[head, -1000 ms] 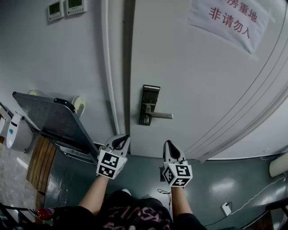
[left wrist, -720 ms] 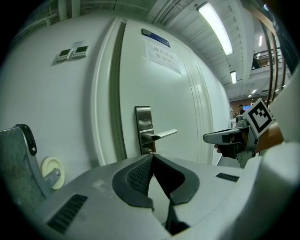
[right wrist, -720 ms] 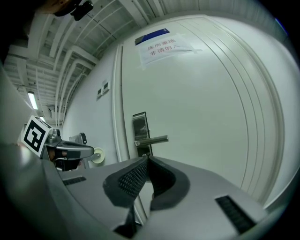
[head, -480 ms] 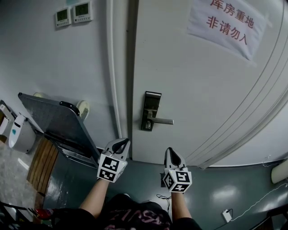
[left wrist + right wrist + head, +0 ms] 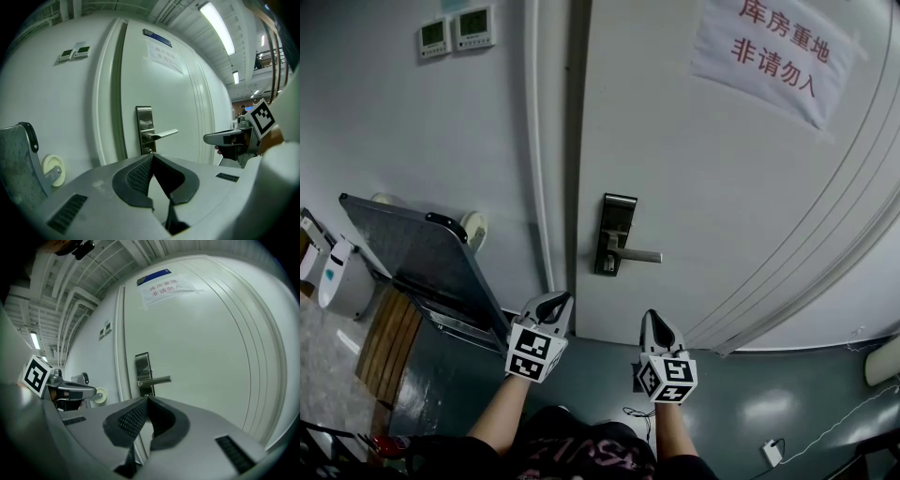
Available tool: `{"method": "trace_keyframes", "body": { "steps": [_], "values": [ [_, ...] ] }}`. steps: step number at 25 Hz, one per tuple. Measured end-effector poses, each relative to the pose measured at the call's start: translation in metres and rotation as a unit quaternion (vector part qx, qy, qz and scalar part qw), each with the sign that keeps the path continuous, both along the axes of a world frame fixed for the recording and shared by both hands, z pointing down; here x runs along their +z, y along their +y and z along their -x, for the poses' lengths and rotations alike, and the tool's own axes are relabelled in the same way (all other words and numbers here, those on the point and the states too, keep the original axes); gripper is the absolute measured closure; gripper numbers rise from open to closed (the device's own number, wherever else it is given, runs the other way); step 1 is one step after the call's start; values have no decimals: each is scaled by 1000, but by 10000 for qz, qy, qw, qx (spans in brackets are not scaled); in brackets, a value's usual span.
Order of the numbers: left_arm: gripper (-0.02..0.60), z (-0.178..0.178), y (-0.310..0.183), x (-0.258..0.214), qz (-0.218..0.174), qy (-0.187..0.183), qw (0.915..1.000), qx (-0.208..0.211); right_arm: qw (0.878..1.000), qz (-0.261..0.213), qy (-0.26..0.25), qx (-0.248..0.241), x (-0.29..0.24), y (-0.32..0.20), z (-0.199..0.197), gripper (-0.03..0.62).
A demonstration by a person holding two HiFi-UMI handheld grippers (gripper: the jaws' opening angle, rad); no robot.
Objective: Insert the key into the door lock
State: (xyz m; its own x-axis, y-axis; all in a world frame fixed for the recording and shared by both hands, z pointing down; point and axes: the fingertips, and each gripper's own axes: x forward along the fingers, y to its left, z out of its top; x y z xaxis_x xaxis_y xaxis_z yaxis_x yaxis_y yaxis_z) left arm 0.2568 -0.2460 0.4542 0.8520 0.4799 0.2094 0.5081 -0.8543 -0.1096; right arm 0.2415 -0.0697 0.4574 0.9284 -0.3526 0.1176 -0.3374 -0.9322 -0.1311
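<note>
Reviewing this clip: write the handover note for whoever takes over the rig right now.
Left gripper: shut, nothing between its jaws.
Right gripper: shut, no key seen in it.
In the head view both sit side by side below the lock plate and lever handle, clear of the door.
Done: nothing visible.
Left: the key shows in no view; find it, grip it, insert it.

This is a service corridor in an industrial, warehouse-like building — just outside a storeroom. The white door (image 5: 722, 187) carries a paper notice (image 5: 773, 52) in red Chinese characters marking a storeroom with no entry. Two wall controllers (image 5: 459, 30) hang beside the frame and a platform trolley (image 5: 417, 258) leans against the wall. Bare ceiling beams (image 5: 70, 301) and tube lights (image 5: 216, 26) run above a grey painted floor (image 5: 769, 394).
</note>
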Motion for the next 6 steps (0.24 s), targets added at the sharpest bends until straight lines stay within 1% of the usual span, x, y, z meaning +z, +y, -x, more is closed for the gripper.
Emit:
{"method": "trace_keyframes", "body": {
  "steps": [6],
  "values": [
    [569,-1,0,0,-3,-6,10000,2,10000,51,5,76,3,2,-3,531]
  ]
}}
